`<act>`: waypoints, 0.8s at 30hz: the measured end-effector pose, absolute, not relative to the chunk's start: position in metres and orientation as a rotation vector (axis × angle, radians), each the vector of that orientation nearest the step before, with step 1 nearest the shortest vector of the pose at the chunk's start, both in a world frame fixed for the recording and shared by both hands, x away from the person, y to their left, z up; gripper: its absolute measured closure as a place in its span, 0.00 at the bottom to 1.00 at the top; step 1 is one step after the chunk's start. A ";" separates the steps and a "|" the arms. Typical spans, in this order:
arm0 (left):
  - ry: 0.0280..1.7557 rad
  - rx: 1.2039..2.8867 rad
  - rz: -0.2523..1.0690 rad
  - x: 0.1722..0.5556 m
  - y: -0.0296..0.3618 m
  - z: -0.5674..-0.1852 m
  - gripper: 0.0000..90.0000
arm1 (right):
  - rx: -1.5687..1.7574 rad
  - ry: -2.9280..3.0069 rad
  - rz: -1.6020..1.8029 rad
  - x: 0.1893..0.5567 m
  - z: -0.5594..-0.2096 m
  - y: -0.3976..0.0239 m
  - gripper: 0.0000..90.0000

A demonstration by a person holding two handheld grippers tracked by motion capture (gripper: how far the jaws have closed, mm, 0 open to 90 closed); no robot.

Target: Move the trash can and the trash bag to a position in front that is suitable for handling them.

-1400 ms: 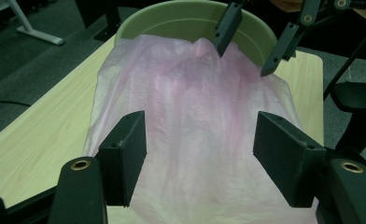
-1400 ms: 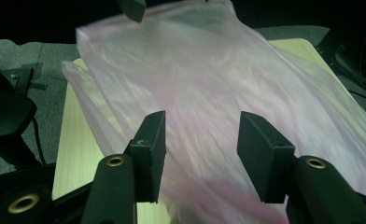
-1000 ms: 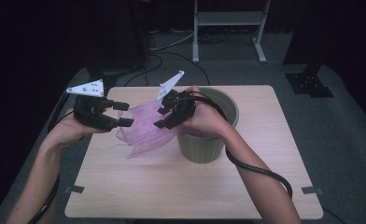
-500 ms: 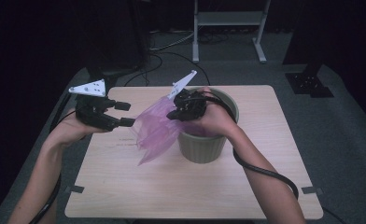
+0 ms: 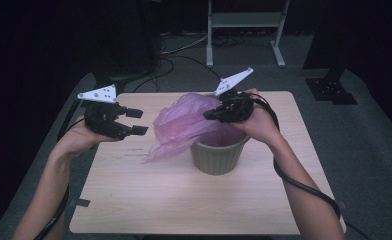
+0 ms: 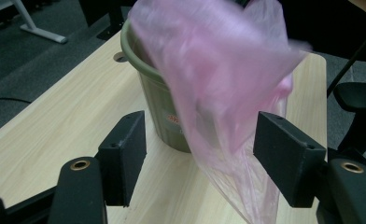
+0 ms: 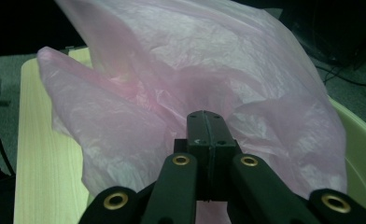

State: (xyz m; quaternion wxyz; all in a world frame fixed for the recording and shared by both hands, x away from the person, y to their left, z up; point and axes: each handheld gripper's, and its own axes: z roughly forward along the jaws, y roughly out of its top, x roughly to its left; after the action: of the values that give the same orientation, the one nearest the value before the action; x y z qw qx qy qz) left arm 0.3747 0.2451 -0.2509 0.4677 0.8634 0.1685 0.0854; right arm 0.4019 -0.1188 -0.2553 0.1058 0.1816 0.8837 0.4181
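The right gripper [image 5: 210,114] pinches a thin, crinkled pink plastic bag [image 5: 184,125] over the round green bin [image 5: 218,156]; the left gripper [image 5: 138,121] fingers stand open, empty.

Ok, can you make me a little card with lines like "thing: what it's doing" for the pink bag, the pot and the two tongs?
pink bag: thin plastic, held up over the pot's rim, partly draped down its left side toward the table
pot: green, upright on the table, the bag hanging partly inside it
right tongs: shut on the pink bag, above the pot
left tongs: open, holding nothing, off to the left of the bag
table: light wood, the pot stands on it
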 end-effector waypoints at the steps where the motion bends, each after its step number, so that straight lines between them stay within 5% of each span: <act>1: 0.412 2.119 0.207 0.375 0.244 -0.251 0.37 | 0.551 2.593 1.239 0.402 -0.255 -0.124 1.00; 13: 0.367 2.137 0.167 0.379 0.219 -0.256 0.37 | 0.651 2.525 1.330 0.397 -0.258 -0.170 1.00; 24: 0.302 2.179 0.044 0.381 0.182 -0.272 0.53 | 0.673 2.484 1.397 0.393 -0.261 -0.189 1.00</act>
State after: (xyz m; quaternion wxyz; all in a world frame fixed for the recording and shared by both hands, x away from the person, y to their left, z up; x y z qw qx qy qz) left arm 0.3805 0.1824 -0.2716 0.4535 0.8826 0.1223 0.0178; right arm 0.3933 -0.1894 -0.2605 0.1062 0.2286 0.8435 0.4743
